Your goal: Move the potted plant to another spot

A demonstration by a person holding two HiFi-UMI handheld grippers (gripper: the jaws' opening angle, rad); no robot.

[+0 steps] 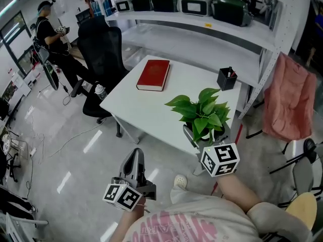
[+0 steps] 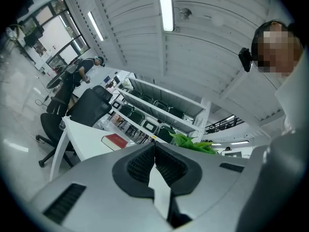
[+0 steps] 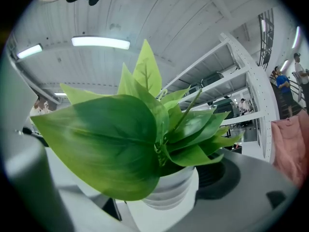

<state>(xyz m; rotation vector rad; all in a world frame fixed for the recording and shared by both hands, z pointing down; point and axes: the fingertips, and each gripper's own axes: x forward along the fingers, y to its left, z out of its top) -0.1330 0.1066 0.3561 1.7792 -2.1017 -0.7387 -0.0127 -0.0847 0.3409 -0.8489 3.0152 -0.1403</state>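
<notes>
Potted plant (image 1: 202, 116): stands at the near right corner of the white worktop (image 1: 146, 110), lower right of centre in the head view, upright, leaves spilling over the rim.
Right tongs (image 1: 204, 137): spread to either side of the white ribbed pot (image 3: 171, 190). The right pad looks to be against the pot wall and a thin gap shows on the other side, so it is not pinching yet by my read.
Left tongs (image 2: 155, 158): pressed together, nothing between them.
Step in hand: closing on the pot before the lift, as I judge it.
Do it well: seat both pads on the pot wall below the rim, not on the leaves. Squeeze evenly, since the ribbed wall may slip. Lift straight up and keep it level so the plant does not tip.
Free spots: bare worktop in the middle, between the red book (image 1: 154, 74) at the far left and the black pen holder (image 1: 227, 78) at the far right.
Right arm pose: forearm comes in from the lower right of the frame, tongs low at worktop level and pointing away from the body.
Left arm pose: held low in the lower left centre of the frame, off the worktop's near edge over the floor, tongs pointing forward and up.
</notes>
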